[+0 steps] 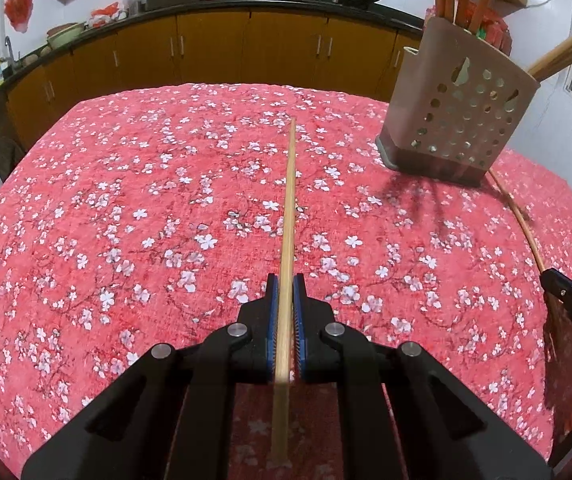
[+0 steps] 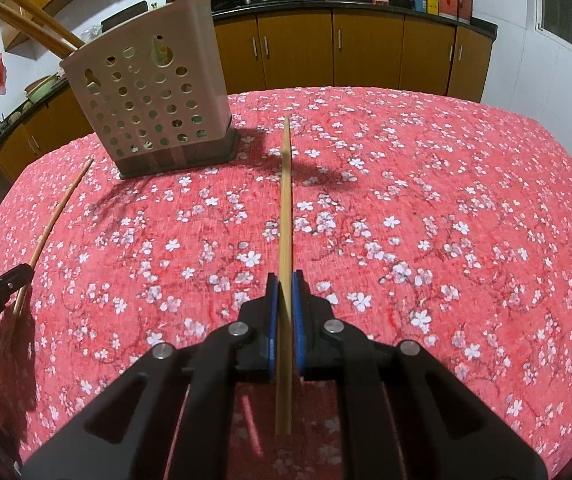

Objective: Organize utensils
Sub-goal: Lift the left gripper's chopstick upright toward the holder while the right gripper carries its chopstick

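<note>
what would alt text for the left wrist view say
The left gripper is shut on a chopstick pointing forward over a red floral tablecloth. A perforated utensil holder with chopsticks stands at right.

left tool (image 1: 285,292) clamped, right tool (image 2: 284,290) clamped

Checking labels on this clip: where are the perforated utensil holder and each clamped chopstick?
Perforated beige plastic utensil holder (image 2: 146,92): right wrist view, holed front wall.
Left wooden chopstick (image 1: 290,200): left wrist view, mid-shaft.
Right wooden chopstick (image 2: 286,200): right wrist view, mid-shaft.
</note>
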Available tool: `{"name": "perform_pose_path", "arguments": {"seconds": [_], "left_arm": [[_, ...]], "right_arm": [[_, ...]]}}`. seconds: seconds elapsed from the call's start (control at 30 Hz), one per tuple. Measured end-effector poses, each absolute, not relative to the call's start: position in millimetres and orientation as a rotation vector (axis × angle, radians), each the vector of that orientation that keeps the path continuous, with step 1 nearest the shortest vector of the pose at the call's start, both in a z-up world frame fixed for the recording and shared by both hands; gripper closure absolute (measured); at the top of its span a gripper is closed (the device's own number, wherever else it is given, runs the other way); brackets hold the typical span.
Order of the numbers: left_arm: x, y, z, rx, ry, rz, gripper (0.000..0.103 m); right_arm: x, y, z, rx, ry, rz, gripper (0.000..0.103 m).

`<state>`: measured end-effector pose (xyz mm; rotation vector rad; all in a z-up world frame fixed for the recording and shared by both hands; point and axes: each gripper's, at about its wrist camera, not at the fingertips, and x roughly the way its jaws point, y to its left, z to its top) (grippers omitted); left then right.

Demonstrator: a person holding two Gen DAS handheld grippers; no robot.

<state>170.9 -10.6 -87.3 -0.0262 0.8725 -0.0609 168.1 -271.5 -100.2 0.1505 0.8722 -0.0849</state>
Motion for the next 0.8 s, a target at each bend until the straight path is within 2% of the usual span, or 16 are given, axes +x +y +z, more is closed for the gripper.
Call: {"name": "perform_pose_path", "arguments": {"seconds": [0.6,0.8], "left_arm": [[173,-10,-87,0.015,0.882,-0.084,0.096],[161,0,-59,-0.055,0.837,-0.147,0.096]], "right_arm": [[166,-270,-98,0.127,0.883,-0.070,0.095],[145,-287,-56,0.179,0.767,-0.073,0.095]]}}
